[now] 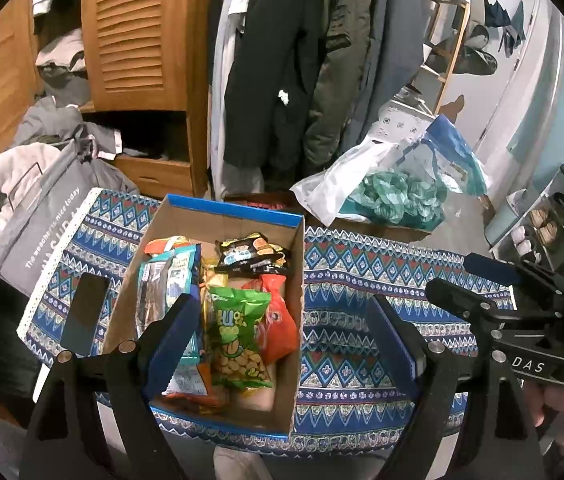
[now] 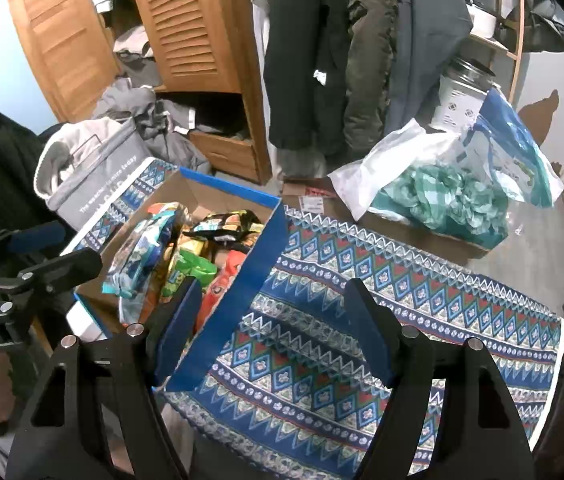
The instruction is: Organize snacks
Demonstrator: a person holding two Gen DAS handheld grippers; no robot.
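Note:
A blue-edged cardboard box [image 1: 296, 312] sits on a patterned cloth and holds several snack packs. Among them are a green peanut bag [image 1: 236, 336], an orange pack [image 1: 280, 320], a black pack [image 1: 254, 254] and a teal pack [image 1: 170, 276]. The box also shows in the right wrist view [image 2: 238, 292]. My left gripper [image 1: 282, 344] is open and empty, above the box's near right side. My right gripper [image 2: 270, 328] is open and empty, above the box's right wall and the cloth. It also shows at the right of the left wrist view [image 1: 482, 280].
The patterned blue cloth [image 2: 402, 320] covers the table. A dark phone [image 1: 84, 312] lies on it left of the box. A grey fabric bag [image 1: 30, 216] stands at the left. A white plastic bag with green cloth [image 2: 442, 196] lies beyond the table. A wooden wardrobe and hanging coats stand behind.

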